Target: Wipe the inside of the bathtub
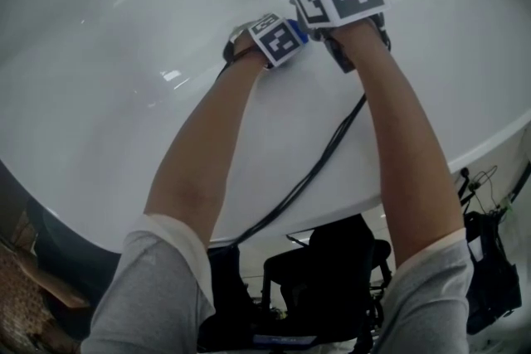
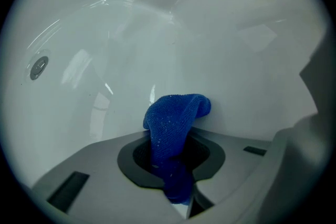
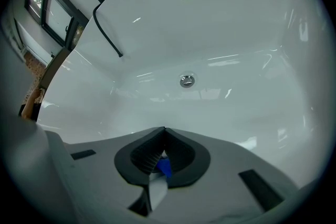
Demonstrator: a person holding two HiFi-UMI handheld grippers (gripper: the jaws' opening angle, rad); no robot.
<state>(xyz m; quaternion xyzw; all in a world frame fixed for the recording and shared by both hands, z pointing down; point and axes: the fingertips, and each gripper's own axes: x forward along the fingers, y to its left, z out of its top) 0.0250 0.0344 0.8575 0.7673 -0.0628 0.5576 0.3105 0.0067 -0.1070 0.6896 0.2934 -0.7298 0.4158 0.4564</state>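
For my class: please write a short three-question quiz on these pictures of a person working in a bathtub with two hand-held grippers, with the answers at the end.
1. True or false: the left hand-held gripper is shut on a red sponge.
2. Multiple choice: in its own view, the jaws of the right hand-held gripper are A) wide apart, B) together at the tips, C) out of the picture.
3. Fill the gap: both forearms reach over the rim into a white ____.

Key
1. False: it is shut on a blue cloth.
2. B.
3. bathtub.
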